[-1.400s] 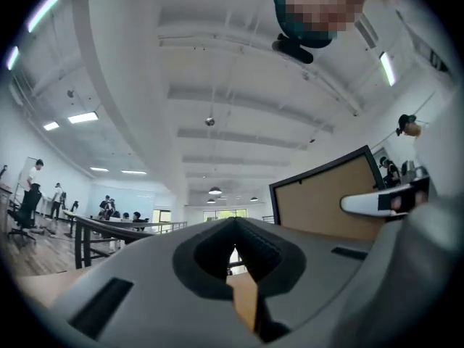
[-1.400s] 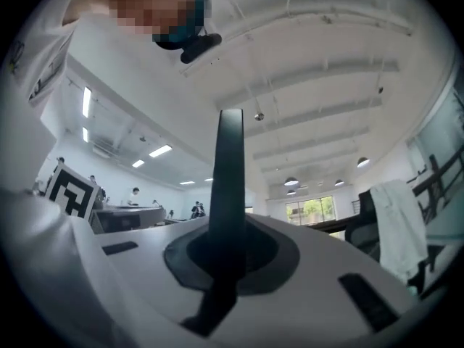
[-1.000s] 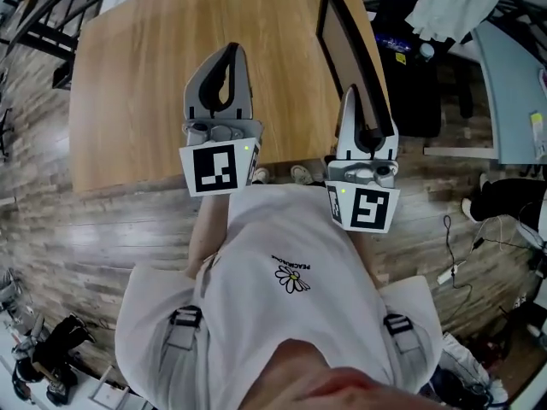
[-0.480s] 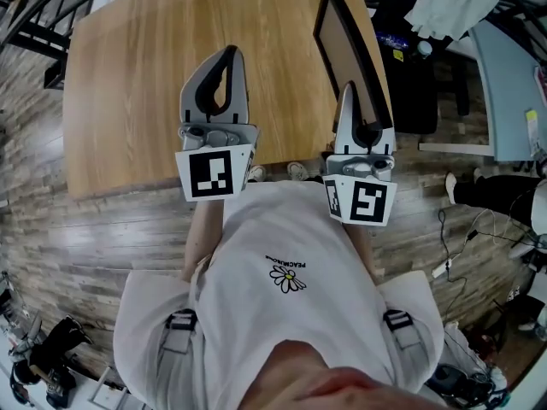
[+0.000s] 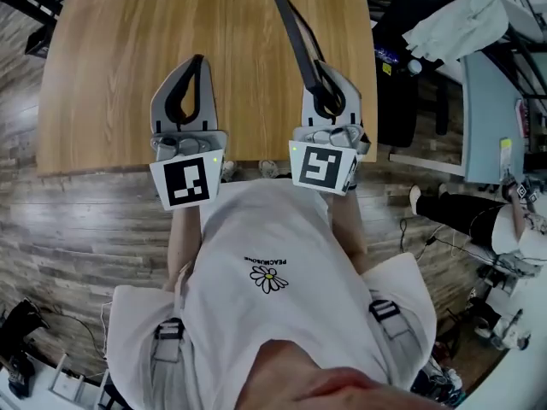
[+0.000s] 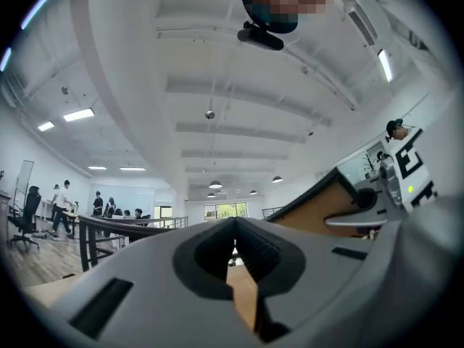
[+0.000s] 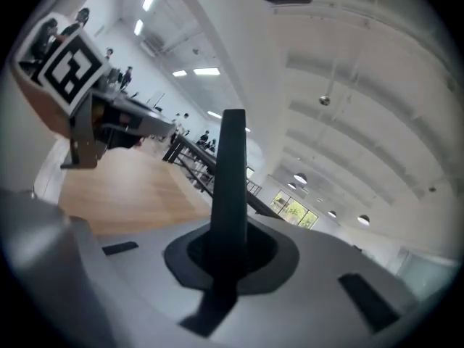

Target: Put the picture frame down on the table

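The picture frame (image 5: 291,26) is black-edged and thin, seen almost edge-on, and rises tilted over the right part of the wooden table (image 5: 111,75). My right gripper (image 5: 324,73) is shut on its near end; in the right gripper view the frame's dark edge (image 7: 233,172) stands up from between the closed jaws. My left gripper (image 5: 197,61) hovers beside it over the table's front middle, shut with nothing in it. The left gripper view shows the frame's brown back (image 6: 319,210) at the right, held by the right gripper.
The table's front edge (image 5: 128,167) runs just under both grippers, with wood floor below it. A black chair (image 5: 402,84) and a white cloth (image 5: 453,15) stand past the table's right side. Railings and distant people (image 6: 65,198) lie beyond.
Both grippers have moved left and down towards the table. The right one has rolled, so the frame's brown face no longer shows and only its thin black edge does, now over the table.
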### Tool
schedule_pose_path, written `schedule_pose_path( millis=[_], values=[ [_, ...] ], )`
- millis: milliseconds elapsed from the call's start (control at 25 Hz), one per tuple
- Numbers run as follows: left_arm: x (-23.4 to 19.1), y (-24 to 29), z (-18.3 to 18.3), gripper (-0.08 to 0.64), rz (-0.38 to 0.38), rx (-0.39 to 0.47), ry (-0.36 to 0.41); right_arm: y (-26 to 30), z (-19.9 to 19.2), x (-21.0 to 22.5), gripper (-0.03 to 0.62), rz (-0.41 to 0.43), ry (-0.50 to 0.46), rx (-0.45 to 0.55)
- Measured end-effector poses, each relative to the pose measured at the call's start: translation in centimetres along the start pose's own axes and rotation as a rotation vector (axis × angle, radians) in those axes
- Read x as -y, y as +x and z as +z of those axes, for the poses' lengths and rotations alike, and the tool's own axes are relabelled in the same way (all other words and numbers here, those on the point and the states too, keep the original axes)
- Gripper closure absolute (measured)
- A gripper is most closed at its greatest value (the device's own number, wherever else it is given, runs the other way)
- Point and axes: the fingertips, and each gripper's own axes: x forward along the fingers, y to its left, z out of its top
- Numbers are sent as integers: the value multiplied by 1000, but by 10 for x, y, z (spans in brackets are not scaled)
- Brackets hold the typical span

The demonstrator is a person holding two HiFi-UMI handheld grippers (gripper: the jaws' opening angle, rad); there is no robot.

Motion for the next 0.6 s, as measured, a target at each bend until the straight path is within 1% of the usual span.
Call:
schedule_pose_path(
  millis=[80,200,280,400,440,560,600],
  values=[
    [-8,-12,-2,545,42,-8,6,10,-11,-21,575,54,-114,-25],
    [-18,-23,-5,545,87,-14,18,26,-29,-54,574,152,-346,-73],
    [-26,-28,-9,545,104,-16,22,39,-46,-77,574,218,-451,-113],
    [-38,-39,-15,545,141,-16,37,63,-89,-111,574,299,-537,-193],
    [-42,-44,-17,545,157,-31,66,69,-105,-122,574,318,-568,-223],
    [-51,-48,-23,545,181,-101,200,86,-147,-145,574,356,-642,-307],
    [-54,-47,-22,545,186,-108,222,92,-158,-149,572,361,-657,-327]
  ],
)
